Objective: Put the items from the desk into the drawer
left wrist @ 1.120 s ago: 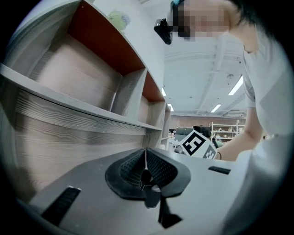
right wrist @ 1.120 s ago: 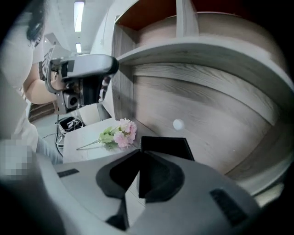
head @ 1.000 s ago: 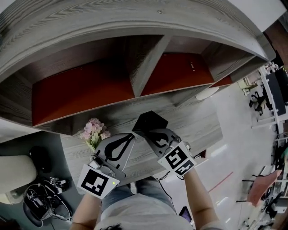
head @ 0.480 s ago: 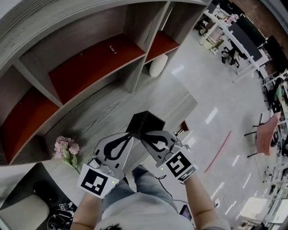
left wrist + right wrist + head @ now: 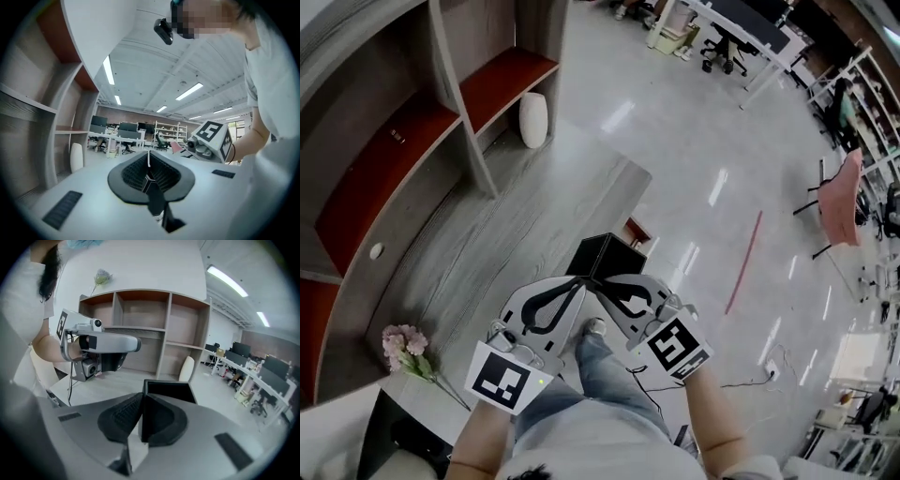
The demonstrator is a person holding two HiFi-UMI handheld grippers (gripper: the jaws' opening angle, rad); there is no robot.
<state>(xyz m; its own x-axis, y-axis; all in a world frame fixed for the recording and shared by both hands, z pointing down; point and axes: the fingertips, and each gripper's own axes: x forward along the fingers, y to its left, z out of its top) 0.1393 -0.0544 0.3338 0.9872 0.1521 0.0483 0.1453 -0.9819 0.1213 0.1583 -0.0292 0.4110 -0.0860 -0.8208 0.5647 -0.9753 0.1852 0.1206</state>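
Two grippers sit close together at the lower centre of the head view. The right gripper [image 5: 598,284] is clamped on the near wall of a black box [image 5: 605,255], an open-top container. In the right gripper view one pad is inside the box and the other outside, so the grip is on the thin wall only. The left gripper [image 5: 572,287] is closed w/ nothing in it: in its own view the pads meet on a thin line, and beyond them is only the office background.

The box hangs in the air just ahead of the right jaws, its opening up and its body pointing to the upper part of the frame. It is near the right end of the grey desk [image 5: 506,225], over the shiny floor [image 5: 703,159]. The left tips are just beside the box's lower left corner; I cannot tell if they touch it.

The desk runs diagonally through the left half, w/ pink flowers [image 5: 401,339] at lower left and a white vase [image 5: 532,120] by the shelf unit [image 5: 412,141] at the top.

No view shows the drawer. My judgement: the box is under way to it, approx. mid-task. The coming move depends on which side the drawer lies, and the free left gripper is the one able to pull it open.
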